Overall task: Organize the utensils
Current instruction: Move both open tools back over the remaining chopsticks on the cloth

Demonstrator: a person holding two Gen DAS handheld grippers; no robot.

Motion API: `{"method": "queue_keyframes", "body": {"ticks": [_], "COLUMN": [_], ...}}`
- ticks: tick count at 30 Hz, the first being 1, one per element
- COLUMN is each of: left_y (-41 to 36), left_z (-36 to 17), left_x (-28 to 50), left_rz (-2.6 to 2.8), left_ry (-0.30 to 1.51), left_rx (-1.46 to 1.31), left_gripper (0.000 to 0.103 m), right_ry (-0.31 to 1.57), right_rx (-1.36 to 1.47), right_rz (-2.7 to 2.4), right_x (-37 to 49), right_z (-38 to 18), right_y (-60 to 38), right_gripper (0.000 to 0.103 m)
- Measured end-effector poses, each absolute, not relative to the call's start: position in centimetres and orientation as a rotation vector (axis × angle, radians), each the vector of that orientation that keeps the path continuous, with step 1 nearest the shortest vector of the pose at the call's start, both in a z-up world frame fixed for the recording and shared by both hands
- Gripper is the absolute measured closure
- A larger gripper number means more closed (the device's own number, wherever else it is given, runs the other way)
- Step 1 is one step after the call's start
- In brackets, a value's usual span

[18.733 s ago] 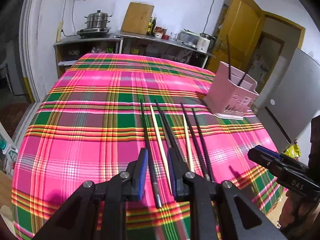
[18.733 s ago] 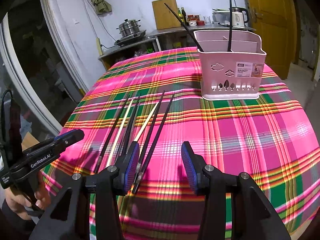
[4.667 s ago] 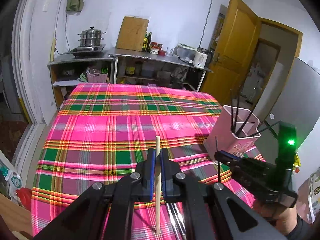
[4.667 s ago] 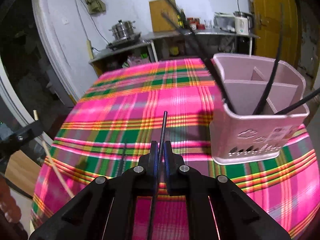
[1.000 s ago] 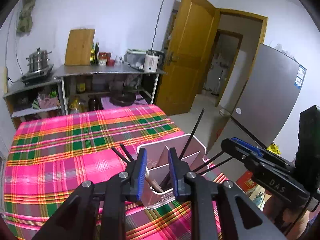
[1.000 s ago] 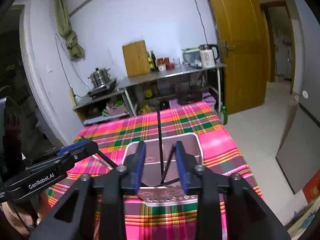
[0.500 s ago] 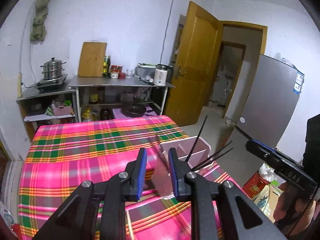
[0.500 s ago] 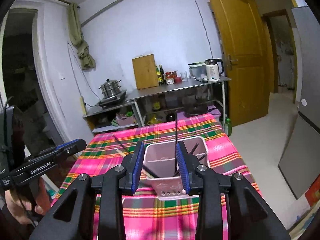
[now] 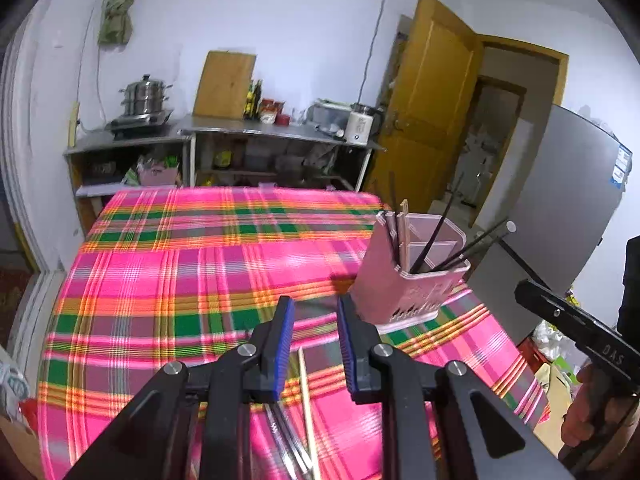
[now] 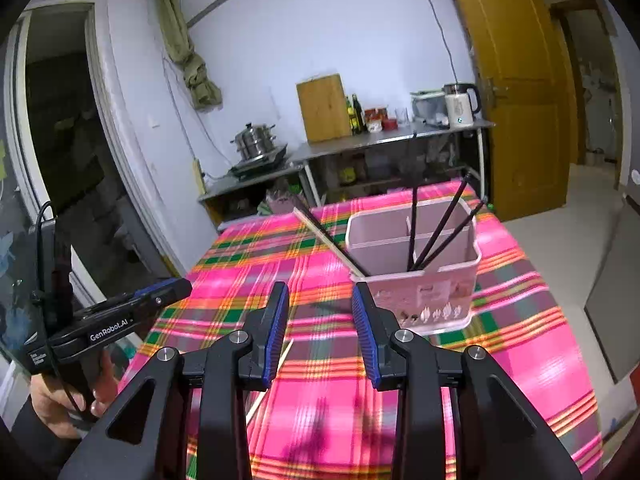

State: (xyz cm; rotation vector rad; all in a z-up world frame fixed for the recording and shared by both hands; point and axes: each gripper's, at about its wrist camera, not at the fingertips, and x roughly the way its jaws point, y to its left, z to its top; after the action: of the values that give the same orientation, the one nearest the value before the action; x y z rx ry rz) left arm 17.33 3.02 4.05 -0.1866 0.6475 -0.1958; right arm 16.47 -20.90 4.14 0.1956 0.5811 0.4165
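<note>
A pink utensil basket [image 9: 412,280] stands near the right edge of the plaid-covered table [image 9: 160,280], holding several dark chopsticks and one wooden one. In the left wrist view my left gripper [image 9: 314,300] hovers open over the cloth, short of the basket, with nothing between its blue pads. Under it lie a wooden chopstick [image 9: 306,400] and a few dark and metal chopsticks [image 9: 288,448]. My right gripper [image 10: 320,288] is also open with nothing in it, a little back from the basket [image 10: 420,292]. A wooden chopstick [image 10: 272,376] lies on the cloth below its left finger.
A steel counter [image 9: 240,132] with a pot, a cutting board and a kettle runs along the back wall. A yellow door [image 9: 432,112] and a grey fridge [image 9: 560,200] stand to the right, beyond the table's edge. A hand [image 10: 60,396] holds the left gripper at lower left.
Both grippers have drawn back from the basket and sunk a little. The basket now looks smaller and further off, and the chopsticks lying on the cloth have come into view.
</note>
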Motion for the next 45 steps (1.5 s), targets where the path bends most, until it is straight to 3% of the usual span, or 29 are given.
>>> {"method": "queue_keyframes", "body": {"ticks": [20,37,40,42,45], "left_y": [5.0,3.9,4.4,5.0,5.7], "left_z": [-9.9,-10.9,-11.0,-11.0,-11.0], "left_x": [18.7,20.0,20.0,20.0,20.2], "left_rz": [-0.102,-0.056,-0.061,-0.058,-0.060], "left_ry": [0.916,0.903,0.903,0.908,0.911], "left_rx": [-0.238,-0.163,-0.175,-0.187,-0.208], "left_gripper": [0.081,0.079,0.082,0.091,0.092], "right_ry": [0.813,0.864,0.869,0.873,0.882], "right_rx": [0.166,0.154,0.151,0.144,0.130], "right_rz": [0.491,0.503,0.507,0.512,0.522], "right_x": [18.6,20.1,20.3,20.5,21.1], "right_z": [-4.8,-6.6,-6.8,-6.9,-7.3], "right_y": [-15.4,-13.4,-13.0,-12.9,-12.2], "right_gripper": [0.069,0.070,0.070,0.070,0.070]}}
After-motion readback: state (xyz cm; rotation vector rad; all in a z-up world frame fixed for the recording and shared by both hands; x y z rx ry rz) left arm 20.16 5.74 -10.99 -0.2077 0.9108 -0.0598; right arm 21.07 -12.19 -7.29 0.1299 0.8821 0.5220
